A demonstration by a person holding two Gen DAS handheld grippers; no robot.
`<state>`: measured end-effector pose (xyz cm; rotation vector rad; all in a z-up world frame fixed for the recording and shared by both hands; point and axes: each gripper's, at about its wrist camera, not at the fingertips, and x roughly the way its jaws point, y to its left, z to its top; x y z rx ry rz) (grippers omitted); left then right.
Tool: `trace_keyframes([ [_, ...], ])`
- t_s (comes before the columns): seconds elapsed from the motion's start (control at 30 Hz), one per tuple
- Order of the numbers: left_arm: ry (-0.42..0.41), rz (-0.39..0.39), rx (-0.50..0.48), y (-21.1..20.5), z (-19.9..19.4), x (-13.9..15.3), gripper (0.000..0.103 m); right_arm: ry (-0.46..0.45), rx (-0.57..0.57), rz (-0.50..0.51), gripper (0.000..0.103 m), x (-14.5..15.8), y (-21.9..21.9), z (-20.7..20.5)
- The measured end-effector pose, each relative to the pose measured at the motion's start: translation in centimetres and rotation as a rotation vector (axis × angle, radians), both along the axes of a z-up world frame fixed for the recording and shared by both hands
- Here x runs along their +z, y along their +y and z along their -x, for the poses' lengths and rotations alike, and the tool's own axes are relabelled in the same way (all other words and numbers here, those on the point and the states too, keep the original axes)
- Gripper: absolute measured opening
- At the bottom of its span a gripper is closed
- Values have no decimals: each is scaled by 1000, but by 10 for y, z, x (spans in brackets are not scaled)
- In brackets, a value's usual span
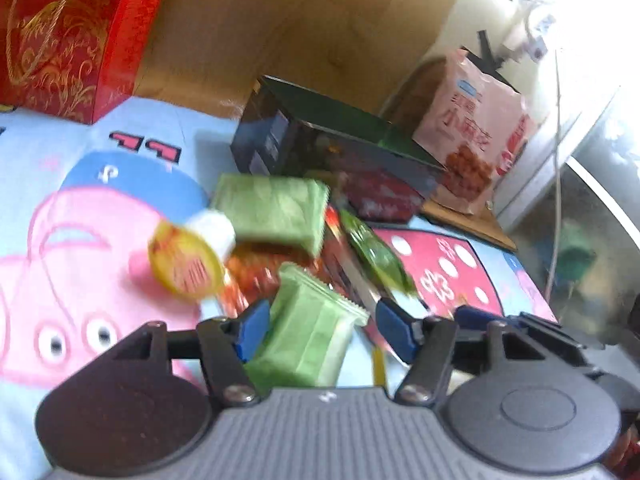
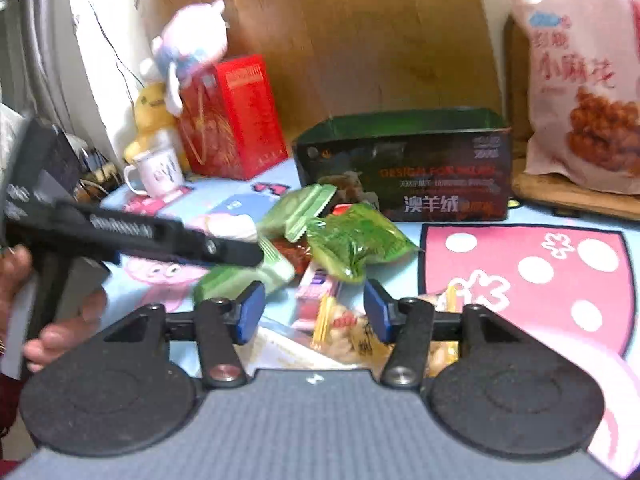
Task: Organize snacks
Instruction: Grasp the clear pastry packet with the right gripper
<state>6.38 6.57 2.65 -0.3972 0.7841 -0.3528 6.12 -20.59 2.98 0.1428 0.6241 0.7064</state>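
Note:
A pile of snack packets lies on a cartoon tablecloth in front of an open dark box [image 1: 320, 140] [image 2: 404, 168]. My left gripper [image 1: 324, 330] is open, its blue pads on either side of a pale green packet [image 1: 308, 336] without squeezing it. Beyond lie another pale green packet [image 1: 276, 208], a yellow-lidded jelly cup [image 1: 188, 264] and a dark green packet [image 1: 376, 256]. My right gripper [image 2: 314, 316] is open above a yellow peanut packet [image 2: 344, 334] and a pink packet [image 2: 316, 292]. A dark green packet [image 2: 356, 244] lies ahead. The left gripper's body [image 2: 132, 236] crosses the right wrist view.
A large pink snack bag [image 1: 472, 136] [image 2: 584, 88] stands at the right on a wooden board. A red gift box [image 1: 68, 36] [image 2: 236, 120], plush toys [image 2: 188, 48] and a white mug [image 2: 156, 172] stand at the back left. A wooden panel rises behind.

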Motion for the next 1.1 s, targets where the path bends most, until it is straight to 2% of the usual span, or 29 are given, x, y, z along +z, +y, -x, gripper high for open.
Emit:
trace_keyframes([
  [0.1, -20, 33, -10, 5, 19, 6, 60, 16, -28, -79, 63, 1, -19, 18],
  [0.17, -45, 50, -10, 11, 32, 13, 60, 22, -31, -95, 72, 1, -30, 29],
  [0.27, -58, 85, -27, 16, 45, 20, 64, 11, -5, -64, 78, 0, -33, 49],
  [0.37, -35, 132, -100, 9, 51, 18, 66, 20, 37, -32, 78, -6, -29, 67],
  [0.57, 55, 82, -166, -24, 45, -8, 70, 33, 51, 53, 78, -23, -2, 67],
  [0.6, 33, 82, -164, -27, 49, -9, 70, 12, 48, 68, 77, -25, 3, 68],
  [0.63, 33, 75, -189, -33, 50, -10, 62, -7, 46, 92, 76, -25, 8, 69],
  [0.67, 45, 75, -219, -38, 50, -11, 51, -26, 43, 114, 65, -25, 13, 71],
  [0.7, 42, 65, -216, -42, 53, -10, 52, -42, 42, 134, 57, -25, 18, 73],
  [0.73, 36, 53, -215, -43, 54, -8, 52, -44, 50, 136, 55, -24, 20, 73],
  [0.83, 25, 62, -213, -40, 58, -1, 51, -50, 54, 131, 54, -21, 21, 74],
  [0.97, -70, 69, -215, -36, 68, 23, 51, -116, 61, 84, 54, -5, 13, 79],
  [1.1, -90, 64, -189, -31, 50, 32, 51, -127, 57, 42, 54, 4, 12, 62],
])
